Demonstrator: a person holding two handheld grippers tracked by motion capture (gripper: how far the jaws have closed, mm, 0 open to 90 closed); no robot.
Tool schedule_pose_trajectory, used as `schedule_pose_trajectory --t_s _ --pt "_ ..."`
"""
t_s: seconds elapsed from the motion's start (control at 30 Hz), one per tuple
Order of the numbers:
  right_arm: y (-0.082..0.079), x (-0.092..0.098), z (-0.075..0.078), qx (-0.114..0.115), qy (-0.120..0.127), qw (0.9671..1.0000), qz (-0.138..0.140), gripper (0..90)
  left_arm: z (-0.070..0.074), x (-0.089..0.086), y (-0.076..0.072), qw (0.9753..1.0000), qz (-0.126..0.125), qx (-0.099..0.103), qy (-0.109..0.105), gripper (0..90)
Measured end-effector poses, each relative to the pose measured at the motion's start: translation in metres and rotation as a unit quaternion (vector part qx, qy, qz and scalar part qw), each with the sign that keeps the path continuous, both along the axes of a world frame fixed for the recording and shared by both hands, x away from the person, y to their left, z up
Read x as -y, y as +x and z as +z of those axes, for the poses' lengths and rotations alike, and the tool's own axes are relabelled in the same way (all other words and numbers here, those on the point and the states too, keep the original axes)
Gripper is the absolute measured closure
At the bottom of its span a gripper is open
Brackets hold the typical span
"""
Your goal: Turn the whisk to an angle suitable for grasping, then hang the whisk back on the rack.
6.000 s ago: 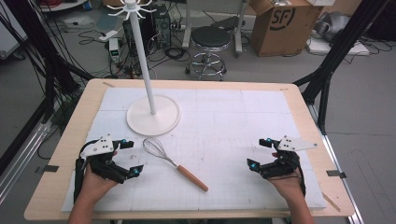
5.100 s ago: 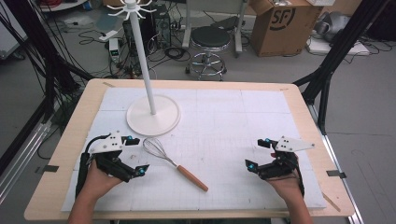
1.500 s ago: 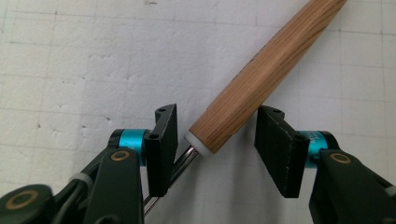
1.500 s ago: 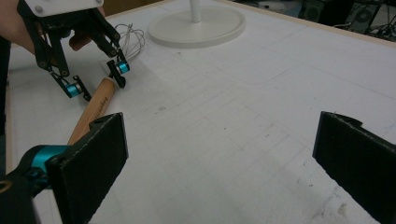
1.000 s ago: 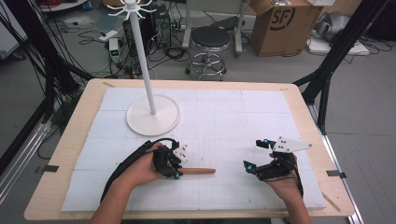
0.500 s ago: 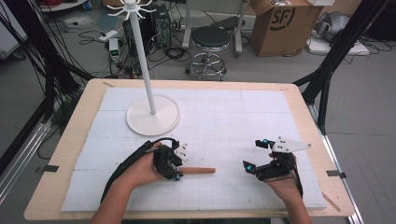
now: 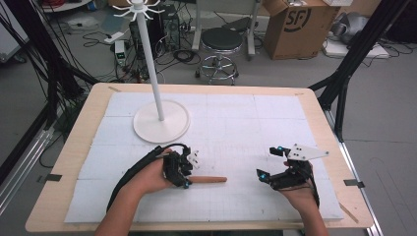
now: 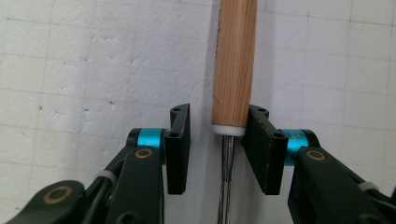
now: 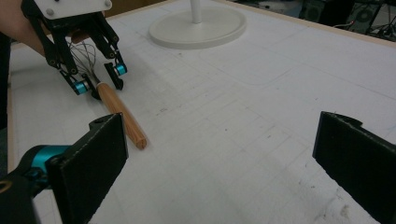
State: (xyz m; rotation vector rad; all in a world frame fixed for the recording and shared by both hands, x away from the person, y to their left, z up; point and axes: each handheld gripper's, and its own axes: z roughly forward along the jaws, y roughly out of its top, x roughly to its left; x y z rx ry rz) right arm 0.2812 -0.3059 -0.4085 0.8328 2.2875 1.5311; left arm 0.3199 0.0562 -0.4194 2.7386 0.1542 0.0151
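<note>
A whisk with a wooden handle lies on the white mat, its handle pointing right. My left gripper hangs over the whisk's neck, open, a jaw on each side of the handle's wire end. The right jaw touches the wood and the left jaw stands a little off it. In the right gripper view the whisk's wire loops sit under the left gripper, and the handle runs toward the camera. My right gripper rests open on the mat at the right, holding nothing.
A white hook stand with a round base and a tall pole stands at the back left of the mat. The wooden table edge frames the mat. A stool and a cardboard box are on the floor behind.
My left gripper moved from the table's left onto the whisk, and the whisk now lies with its handle pointing right. Over the last second almost nothing moved. The right gripper stayed put.
</note>
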Motion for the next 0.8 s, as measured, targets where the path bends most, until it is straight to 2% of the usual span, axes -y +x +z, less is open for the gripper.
schedule_pose_trajectory --t_s 0.27,0.33,0.37,0.4,0.43,0.67,0.8 --pt "0.0009 0.0018 0.0005 0.002 0.006 1.0 0.002 2.0 -0.0001 0.0 0.0004 1.0 0.0 0.0 0.001 64.1" --pt "0.0008 0.0016 0.0004 0.0 0.006 1.0 0.002 2.0 -0.0002 0.0006 0.0007 1.0 -0.003 0.001 -0.001 68.0" --pt "0.0006 0.0015 0.0006 0.001 0.006 1.0 0.002 2.0 0.0 0.0018 -0.0009 1.0 -0.004 -0.001 -0.001 72.9" --pt "0.0003 0.0014 0.0008 0.0 0.006 1.0 0.002 2.1 0.0011 0.0024 -0.0005 0.9999 -0.011 0.002 0.008 73.6" --pt "0.0002 0.0014 0.0009 0.001 0.006 1.0 0.001 2.1 0.0002 0.0029 -0.0019 1.0 -0.006 0.003 0.003 73.8" --pt "0.0006 -0.0006 -0.0001 0.001 -0.001 1.0 0.005 2.0 0.0005 0.002 -0.0008 1.0 -0.006 -0.001 0.002 74.2" --pt "-0.0005 -0.0006 0.0005 0.003 0.0 1.0 0.006 2.1 0.0026 0.0015 -0.0032 1.0 0.0 0.008 0.002 74.4"
